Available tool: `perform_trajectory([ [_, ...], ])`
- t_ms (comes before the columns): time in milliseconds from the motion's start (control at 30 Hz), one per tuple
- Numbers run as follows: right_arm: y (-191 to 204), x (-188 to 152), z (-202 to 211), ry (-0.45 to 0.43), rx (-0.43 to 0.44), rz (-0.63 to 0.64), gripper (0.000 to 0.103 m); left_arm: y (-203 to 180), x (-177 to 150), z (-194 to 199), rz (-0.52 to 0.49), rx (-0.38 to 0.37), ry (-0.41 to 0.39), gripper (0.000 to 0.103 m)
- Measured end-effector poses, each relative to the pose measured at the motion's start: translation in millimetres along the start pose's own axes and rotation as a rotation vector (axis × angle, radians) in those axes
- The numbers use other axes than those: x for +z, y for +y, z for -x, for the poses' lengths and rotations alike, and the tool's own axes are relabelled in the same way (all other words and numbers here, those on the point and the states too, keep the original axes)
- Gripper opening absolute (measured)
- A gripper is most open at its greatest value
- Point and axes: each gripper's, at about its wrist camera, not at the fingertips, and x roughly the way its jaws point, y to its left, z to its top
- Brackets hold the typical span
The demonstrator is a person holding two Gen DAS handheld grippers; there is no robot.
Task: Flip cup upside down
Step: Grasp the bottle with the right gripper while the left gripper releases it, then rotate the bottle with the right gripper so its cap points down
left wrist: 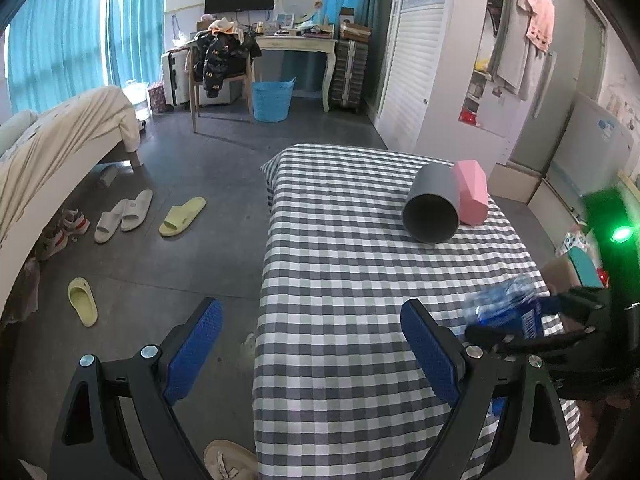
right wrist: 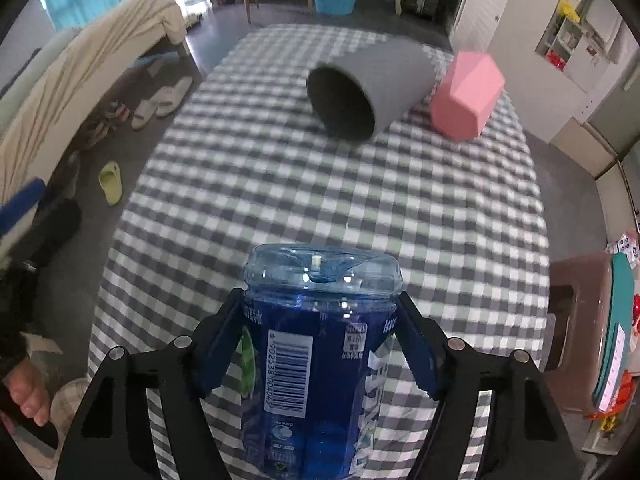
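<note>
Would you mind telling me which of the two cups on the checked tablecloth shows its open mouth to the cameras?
The grey cup, lying on its side, mouth towards us. The pink faceted cup beside it shows no opening.

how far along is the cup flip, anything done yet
Nothing looks done: the grey cup lies on its side on the checked tablecloth, mouth toward the cameras, beside the pink box. In hand: the right gripper clamps a blue bottle; the left gripper is open and empty. Left: gripping and inverting the cup.

Black gripper [left wrist: 312, 344] frames, blue textured pads [left wrist: 196, 350], silver screws.
</note>
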Motion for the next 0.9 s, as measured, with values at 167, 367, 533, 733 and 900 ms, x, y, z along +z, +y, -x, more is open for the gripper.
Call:
perform_trajectory([
  [167, 12, -1, 32, -0.239, -0.102, 0.090, 0.072, 1, -1, -2, 0.005, 0.002, 0.005, 0.093],
  [367, 12, -6, 35, -0.353, -0.120, 0.107, 0.072, -1, -1, -6, 0.004, 0.003, 0.016, 0.093],
  [533, 15, -29, 34, -0.404, -0.127, 0.122, 0.072, -2, -2, -8, 0.003, 0.006, 0.022, 0.093],
  [733, 16, -54, 36, -0.406, -0.134, 0.135, 0.072, -5, -3, -11, -0.001, 0.013, 0.025, 0.093],
  [900, 8, -70, 41, -0.412, -0.094, 0.101, 0.074, -9, -4, -13, -0.001, 0.011, 0.025, 0.093],
])
